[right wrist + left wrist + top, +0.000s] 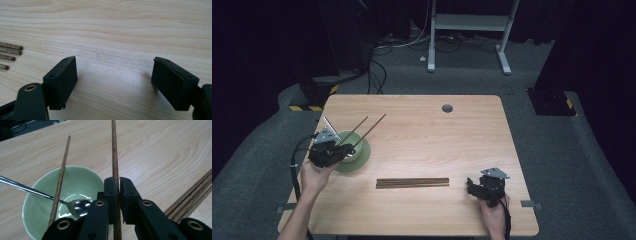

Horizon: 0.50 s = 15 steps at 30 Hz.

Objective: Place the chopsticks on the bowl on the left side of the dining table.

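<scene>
A pale green bowl [362, 155] stands at the table's left, with a metal spoon [80, 206] in it and one brown chopstick [61, 175] leaning on its rim. My left gripper [348, 149] is over the bowl's near side, shut on a second chopstick [115, 157] that points up and away to the right [374, 125]. In the left gripper view the jaws [118, 188] pinch this stick beside the bowl [35, 195]. Several more chopsticks [412, 183] lie side by side at the table's front middle. My right gripper [470, 185] rests open on the table just right of them, holding nothing [113, 77].
The wooden table [427, 130] has a round cable hole [447, 108] near its far edge. The ends of the lying chopsticks [10, 52] show left of the right gripper. A white desk frame [469, 30] and cables lie on the floor beyond.
</scene>
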Each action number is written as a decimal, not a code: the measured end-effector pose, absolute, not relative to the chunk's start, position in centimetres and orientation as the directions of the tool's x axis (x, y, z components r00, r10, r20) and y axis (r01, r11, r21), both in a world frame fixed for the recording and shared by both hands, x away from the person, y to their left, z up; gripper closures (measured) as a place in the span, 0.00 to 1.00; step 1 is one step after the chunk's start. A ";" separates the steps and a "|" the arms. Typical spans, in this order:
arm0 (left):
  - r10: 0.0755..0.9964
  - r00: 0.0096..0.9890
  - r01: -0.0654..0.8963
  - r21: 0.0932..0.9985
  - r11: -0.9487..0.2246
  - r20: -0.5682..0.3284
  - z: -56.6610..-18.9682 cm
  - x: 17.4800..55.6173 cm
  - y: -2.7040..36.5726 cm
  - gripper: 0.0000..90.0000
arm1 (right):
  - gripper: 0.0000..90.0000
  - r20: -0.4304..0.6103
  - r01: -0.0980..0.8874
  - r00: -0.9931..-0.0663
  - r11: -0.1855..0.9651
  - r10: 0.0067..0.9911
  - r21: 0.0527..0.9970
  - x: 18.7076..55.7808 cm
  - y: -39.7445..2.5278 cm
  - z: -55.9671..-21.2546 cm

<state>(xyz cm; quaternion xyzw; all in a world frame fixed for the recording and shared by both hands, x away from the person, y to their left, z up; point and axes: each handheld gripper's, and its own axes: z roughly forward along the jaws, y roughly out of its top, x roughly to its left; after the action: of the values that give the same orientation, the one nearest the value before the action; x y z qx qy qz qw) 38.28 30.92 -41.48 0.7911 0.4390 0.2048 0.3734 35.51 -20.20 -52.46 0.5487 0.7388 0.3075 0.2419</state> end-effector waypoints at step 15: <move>0.864 0.504 0.564 0.756 -0.331 0.002 -42.3 38.6 31.9 0.93 | 0.23 -0.020 0.662 -0.281 0.209 0.960 0.720 35.5 -20.2 -52.5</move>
<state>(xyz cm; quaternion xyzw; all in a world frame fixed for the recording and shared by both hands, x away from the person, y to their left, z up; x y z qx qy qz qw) 38.61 31.85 -42.25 0.7889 0.4525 0.2078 0.3601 35.51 -20.20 -52.46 0.5488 0.7388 0.3075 0.2419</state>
